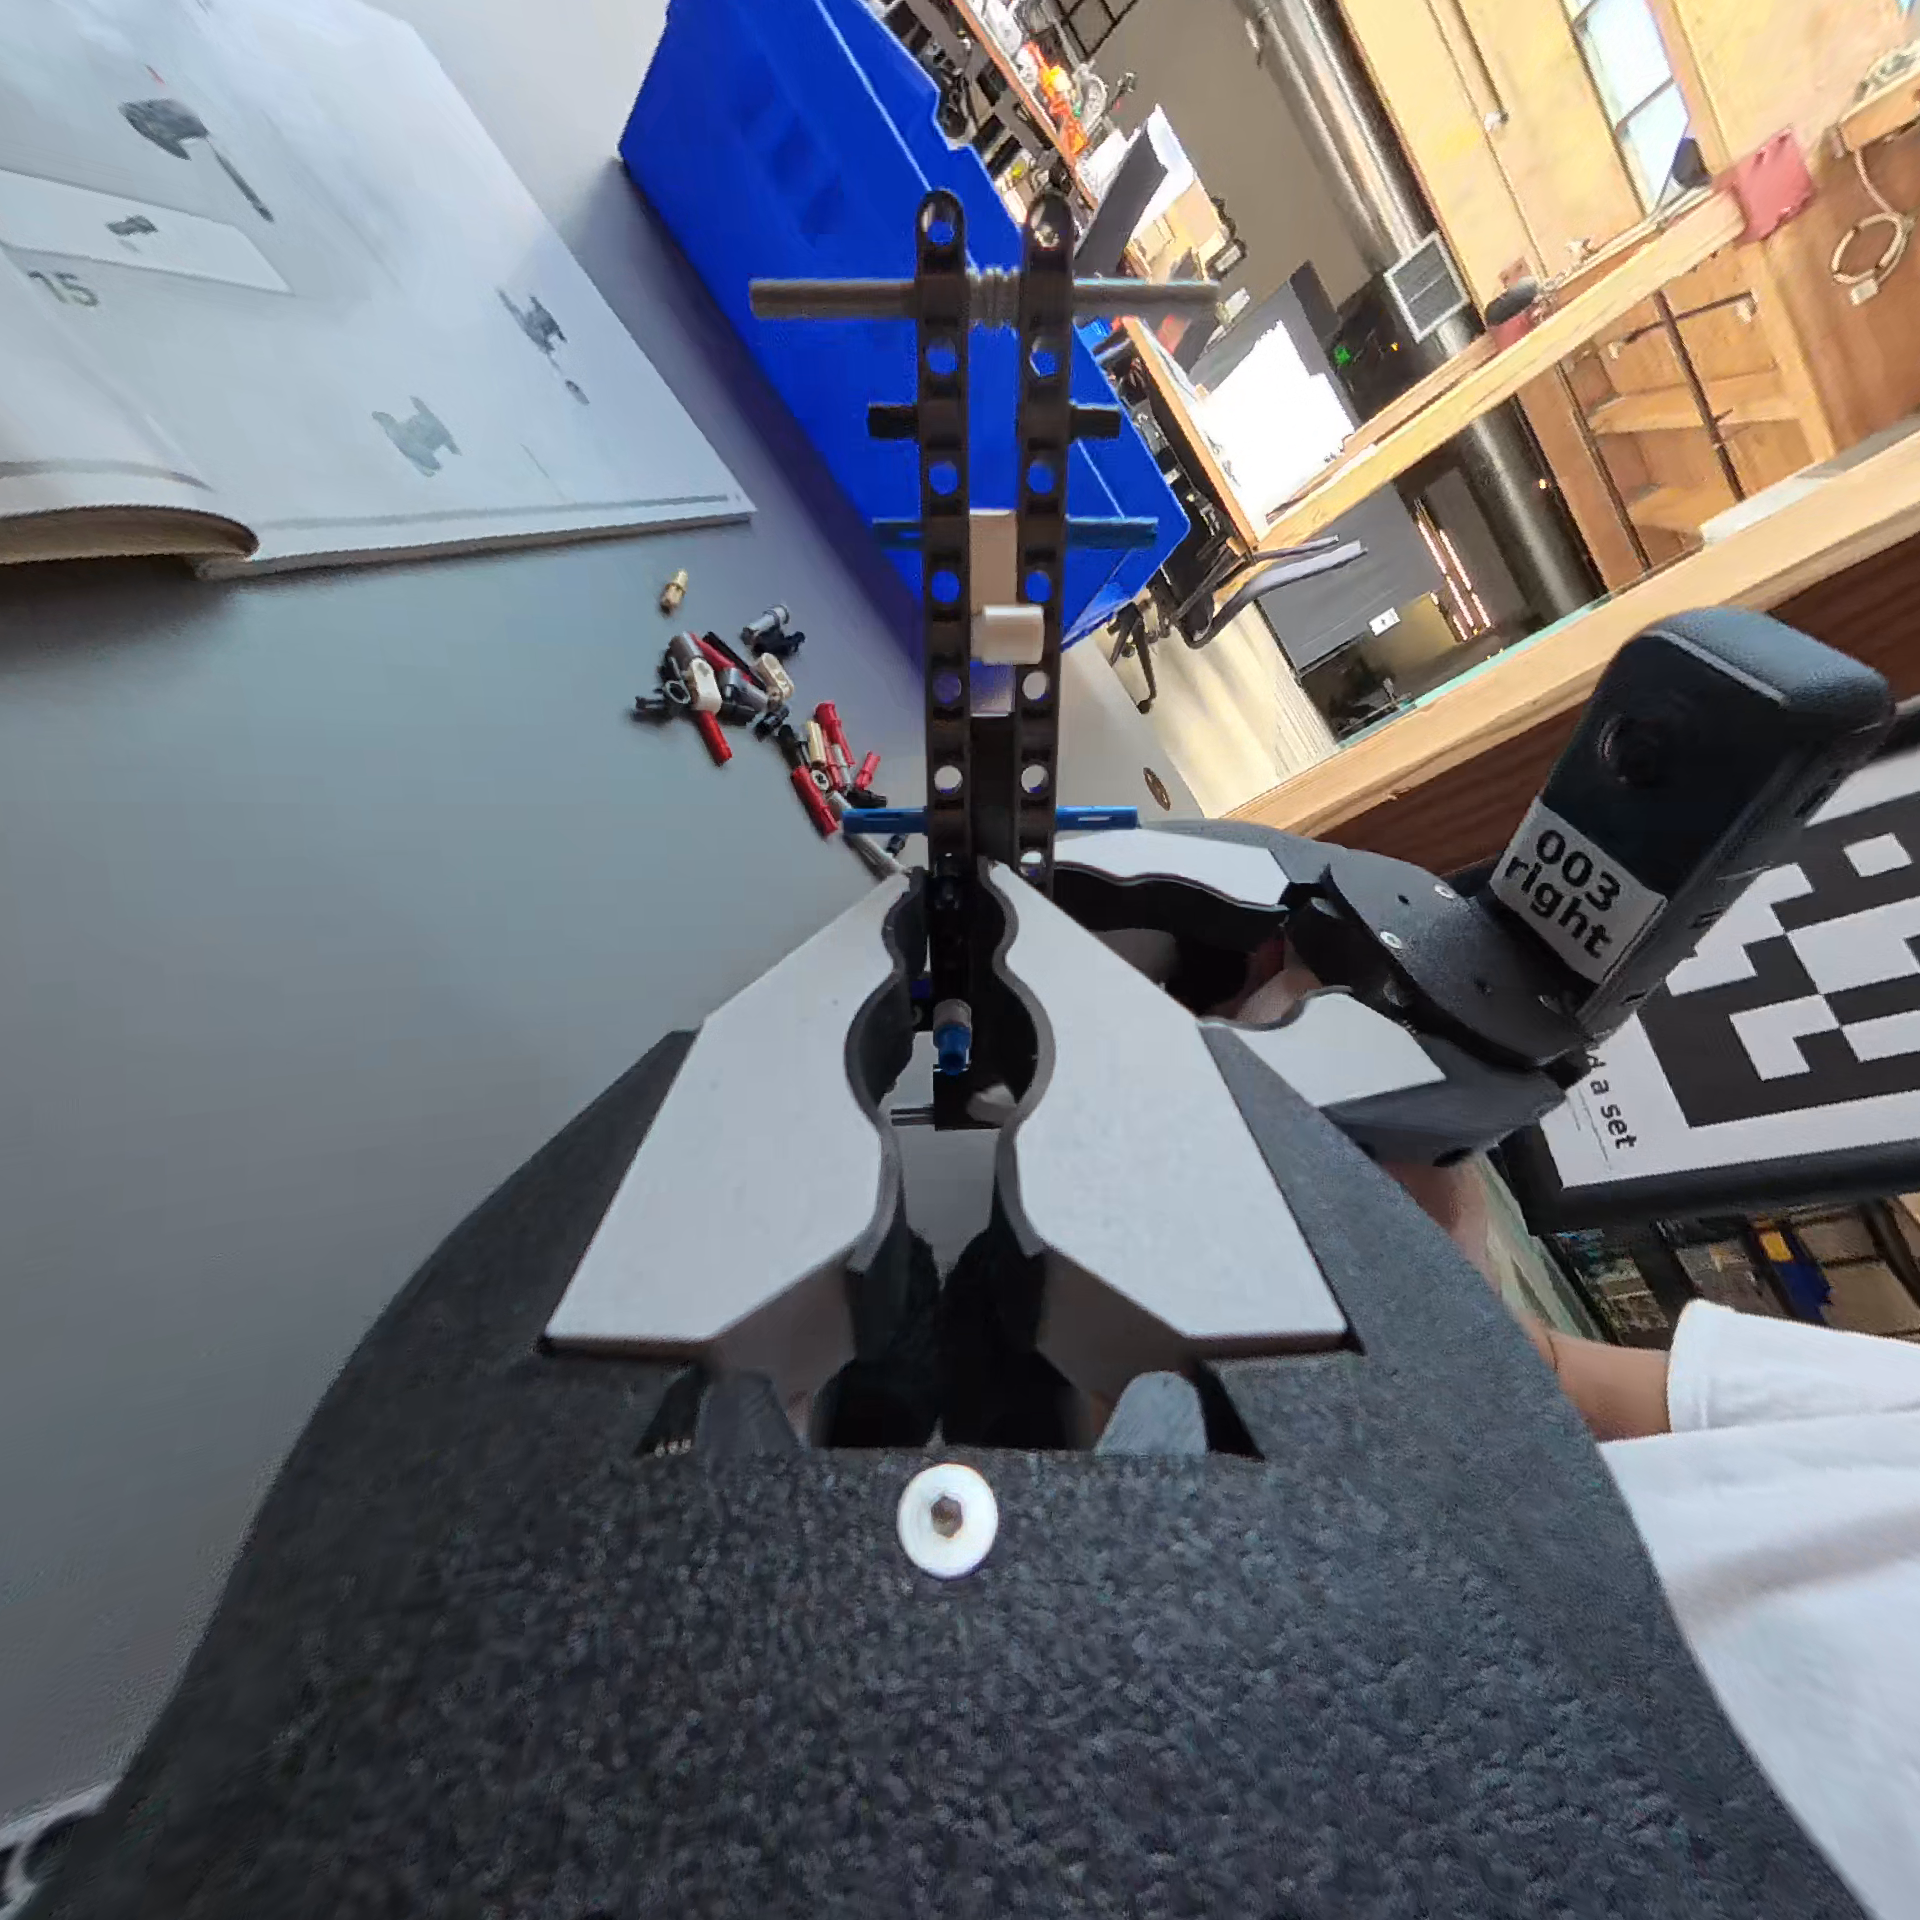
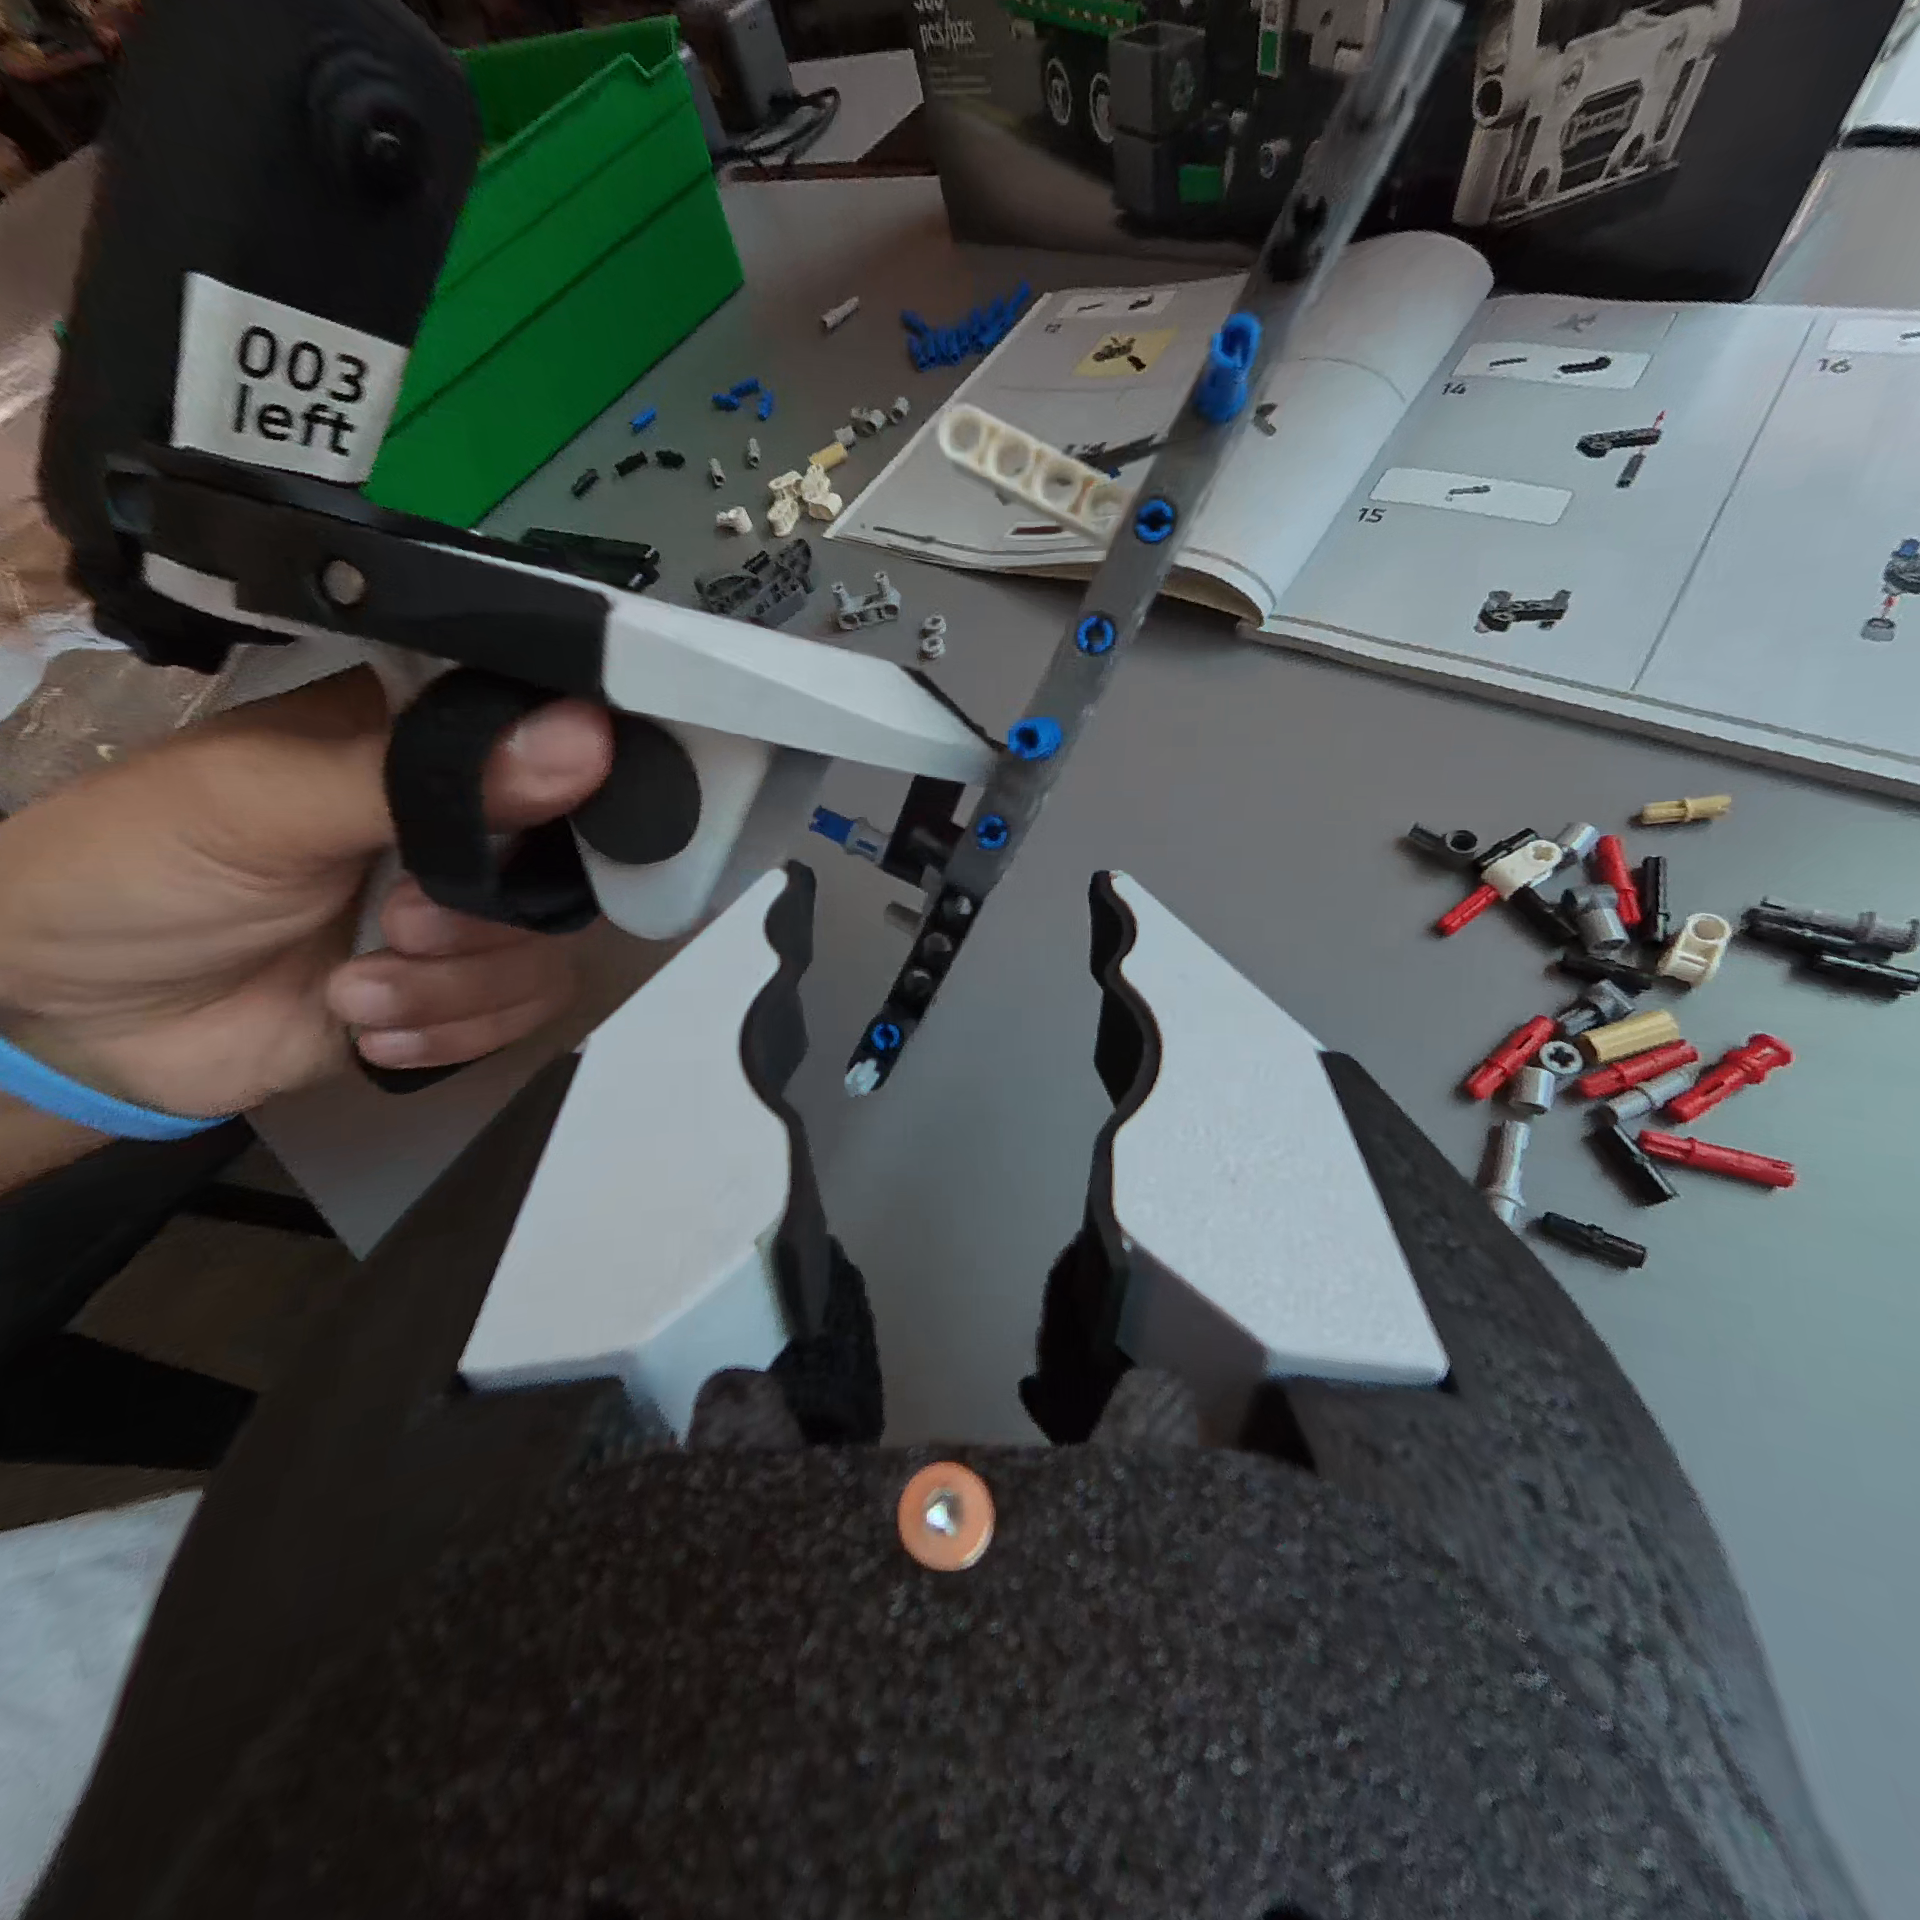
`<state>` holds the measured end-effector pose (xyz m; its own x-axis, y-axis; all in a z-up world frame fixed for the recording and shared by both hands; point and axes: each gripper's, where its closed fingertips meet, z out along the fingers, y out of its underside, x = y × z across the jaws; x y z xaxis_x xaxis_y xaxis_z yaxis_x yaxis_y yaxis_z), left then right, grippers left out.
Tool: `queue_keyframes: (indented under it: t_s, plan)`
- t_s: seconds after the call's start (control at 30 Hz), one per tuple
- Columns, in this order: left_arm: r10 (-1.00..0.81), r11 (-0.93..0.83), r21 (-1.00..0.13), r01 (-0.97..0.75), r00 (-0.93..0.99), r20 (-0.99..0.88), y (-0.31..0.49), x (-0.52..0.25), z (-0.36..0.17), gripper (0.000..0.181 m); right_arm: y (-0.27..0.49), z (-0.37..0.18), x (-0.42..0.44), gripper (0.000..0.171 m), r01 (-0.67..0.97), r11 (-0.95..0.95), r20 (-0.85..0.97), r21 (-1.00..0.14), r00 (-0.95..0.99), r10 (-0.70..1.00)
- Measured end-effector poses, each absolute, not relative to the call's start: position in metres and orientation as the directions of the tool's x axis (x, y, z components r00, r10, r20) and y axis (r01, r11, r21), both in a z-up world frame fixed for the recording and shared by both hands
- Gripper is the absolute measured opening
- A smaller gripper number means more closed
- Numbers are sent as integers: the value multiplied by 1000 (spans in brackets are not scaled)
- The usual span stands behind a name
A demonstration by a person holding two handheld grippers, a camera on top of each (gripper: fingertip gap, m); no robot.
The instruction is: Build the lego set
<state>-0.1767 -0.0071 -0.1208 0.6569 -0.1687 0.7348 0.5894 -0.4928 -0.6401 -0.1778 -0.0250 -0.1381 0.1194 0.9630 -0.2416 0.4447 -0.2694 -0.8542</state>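
My left gripper (image 1: 951, 883) is shut on the lower end of a long dark grey lego beam assembly (image 1: 951, 540) with blue pins, grey axles and a white piece between its two beams. It holds the assembly up off the table. In the right wrist view the same assembly (image 2: 1091, 644) slants across the middle, held by the left gripper (image 2: 977, 753) from the left. My right gripper (image 2: 951, 883) is open and empty, its fingers just below the assembly's lower end. It also shows in the left wrist view (image 1: 1174, 862), beside the assembly.
A pile of red, grey, black and tan lego pins (image 2: 1621, 997) lies on the grey table at right. The open instruction booklet (image 2: 1558, 499) lies behind. More small parts (image 2: 790, 499) lie near a green bin (image 2: 582, 270). A blue bin (image 1: 831, 260) stands farther off.
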Motion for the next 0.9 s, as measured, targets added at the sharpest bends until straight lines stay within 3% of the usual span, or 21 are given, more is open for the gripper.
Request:
queue_keyframes:
  t_s: [0.03, 0.2, 0.4, 0.5, 0.63, 0.73, 0.83, 0.9]
  plan:
    - [-173, -488, -657, 575, 674, 718, -7, -176, -120, 5, -22, -138, -179, 48, 437, -264, -231, -860, 128, 964]
    - [-194, -418, -662, 622, 651, 734, -11, -174, -117, 5, -20, -125, -185, 40, 340, -362, -354, -868, 86, 931]
    - [-213, -396, -609, 687, 576, 789, -15, -170, -117, 5, -27, -136, -193, 28, 381, -270, -264, -884, 71, 962]
    - [-277, -408, -674, 616, 620, 734, -21, -168, -112, 5, -30, -132, -191, 24, 388, -217, -223, -896, 32, 974]
    - [-431, -388, -817, 426, 700, 570, -43, -170, -95, 27, -37, -121, -185, 22, 379, -187, -232, -907, -78, 969]
    - [-531, -386, -882, 270, 717, 452, -58, -172, -96, 36, -51, -107, -180, 21, 350, -274, -367, -896, -236, 900]
    - [-637, -434, -853, 290, 571, 518, -69, -162, -89, 63, -71, -90, -171, 21, 336, -370, -493, -866, -445, 748]
    - [-687, -436, -834, 337, 473, 551, -71, -157, -78, 63, -89, -82, -162, 20, 356, -388, -527, -850, -567, 633]
